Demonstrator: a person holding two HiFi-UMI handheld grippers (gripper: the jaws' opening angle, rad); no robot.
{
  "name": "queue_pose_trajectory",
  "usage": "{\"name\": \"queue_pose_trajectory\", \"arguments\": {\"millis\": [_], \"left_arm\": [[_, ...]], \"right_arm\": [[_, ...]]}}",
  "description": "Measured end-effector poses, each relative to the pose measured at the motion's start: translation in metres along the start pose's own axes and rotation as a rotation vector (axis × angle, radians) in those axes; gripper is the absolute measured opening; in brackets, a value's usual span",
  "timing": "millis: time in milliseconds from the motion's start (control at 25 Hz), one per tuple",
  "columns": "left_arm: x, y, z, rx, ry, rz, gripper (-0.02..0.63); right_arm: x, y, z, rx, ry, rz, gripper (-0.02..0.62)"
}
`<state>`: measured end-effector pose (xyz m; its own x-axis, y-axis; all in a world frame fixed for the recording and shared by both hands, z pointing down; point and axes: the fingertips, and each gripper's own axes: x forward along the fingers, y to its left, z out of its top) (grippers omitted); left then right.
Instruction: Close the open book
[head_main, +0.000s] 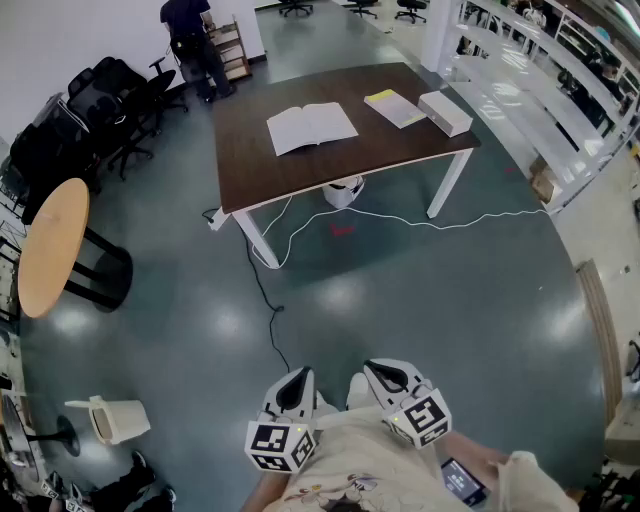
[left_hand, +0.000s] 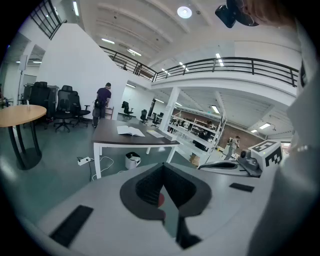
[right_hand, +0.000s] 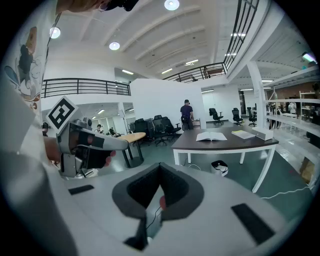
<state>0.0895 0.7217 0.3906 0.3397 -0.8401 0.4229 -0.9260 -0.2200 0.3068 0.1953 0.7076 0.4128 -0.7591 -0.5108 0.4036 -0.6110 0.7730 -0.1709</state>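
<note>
The open book (head_main: 311, 127) lies flat with its white pages up on the dark brown table (head_main: 300, 170), far ahead across the floor. It also shows small in the left gripper view as the open book (left_hand: 130, 131) and in the right gripper view as the open book (right_hand: 214, 136). My left gripper (head_main: 296, 381) and right gripper (head_main: 384, 373) are held close to my body at the bottom of the head view, side by side. Both point toward the table. The left gripper (left_hand: 162, 169) and the right gripper (right_hand: 160, 171) each have their jaws together with nothing between them.
A yellow book (head_main: 393, 107) and a white box (head_main: 445, 112) lie on the table's right part. A white bin (head_main: 343, 191) and a white cable (head_main: 420, 220) are under it. A round wooden table (head_main: 52, 245), black chairs (head_main: 110, 100) and a person (head_main: 190, 40) are at the left.
</note>
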Motion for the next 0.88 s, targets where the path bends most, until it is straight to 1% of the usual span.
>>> {"name": "queue_pose_trajectory", "arguments": {"millis": [160,240,400,480,600,640,800,880], "left_arm": [[0.012,-0.011,-0.002,-0.038,-0.002,-0.019,0.006],[0.018,-0.013,-0.003,-0.063,-0.003,-0.023,0.006],[0.027,-0.029,-0.011,-0.073,-0.007,-0.019,0.006],[0.035,-0.040,-0.015,-0.066,0.002,-0.028,0.006],[0.040,-0.049,-0.016,-0.054,0.019,-0.028,0.006],[0.041,-0.050,-0.016,-0.054,0.024,-0.028,0.006],[0.054,-0.054,-0.017,-0.058,0.047,-0.036,0.006],[0.060,-0.051,-0.016,-0.064,0.051,-0.035,0.006]], "right_arm": [[-0.008,-0.017,-0.002,-0.007,-0.034,-0.010,0.002],[-0.011,-0.022,-0.002,-0.011,-0.025,-0.007,0.002],[-0.023,-0.035,-0.011,-0.007,-0.040,-0.005,0.002],[-0.024,-0.048,-0.014,0.022,-0.056,-0.005,0.002],[-0.027,-0.054,-0.013,0.107,-0.076,0.035,0.002],[-0.028,-0.053,-0.014,0.119,-0.074,0.050,0.002],[-0.024,-0.056,-0.016,0.090,-0.046,0.076,0.002],[-0.017,-0.060,-0.017,0.105,-0.036,0.091,0.002]]}}
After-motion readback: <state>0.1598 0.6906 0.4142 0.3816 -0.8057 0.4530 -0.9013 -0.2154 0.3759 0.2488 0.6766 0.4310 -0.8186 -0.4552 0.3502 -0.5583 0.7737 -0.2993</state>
